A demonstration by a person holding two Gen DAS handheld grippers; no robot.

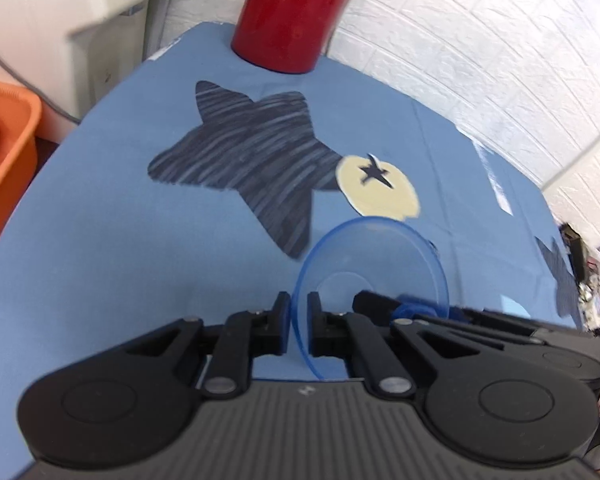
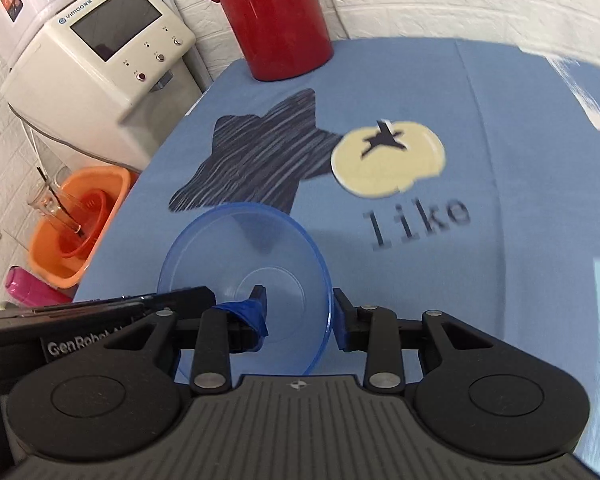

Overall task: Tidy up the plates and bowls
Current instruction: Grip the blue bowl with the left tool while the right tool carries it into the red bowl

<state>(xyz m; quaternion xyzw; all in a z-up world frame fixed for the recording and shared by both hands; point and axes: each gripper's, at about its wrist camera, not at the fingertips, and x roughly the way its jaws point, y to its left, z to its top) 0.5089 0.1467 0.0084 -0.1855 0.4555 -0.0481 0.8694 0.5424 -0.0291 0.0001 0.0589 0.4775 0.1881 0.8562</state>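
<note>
Nearest the cameras, both claws hold one translucent blue plastic bowl point(image 2: 246, 280) above the near edge of the desk point(image 1: 100, 240), which is covered in a blue cloth printed with a dark striped star. The left claw point(image 1: 299, 320) is clamped on the bowl's thin rim, one finger either side of the wall. The right claw point(image 2: 298, 312) straddles the opposite wall, its taped finger inside the bowl and the other just beside the rim outside; whether it actually presses the wall I cannot tell. The bowl looks tilted, seemingly mid-handover, so one claw should hold firm until the other is sure, and the light, slippery rim should be kept level before release. Farther off, a glossy red jug point(image 2: 276, 20) stands at the far edge, well clear, with an orange plastic basin point(image 2: 80, 220) beyond the desk's left edge.
</note>
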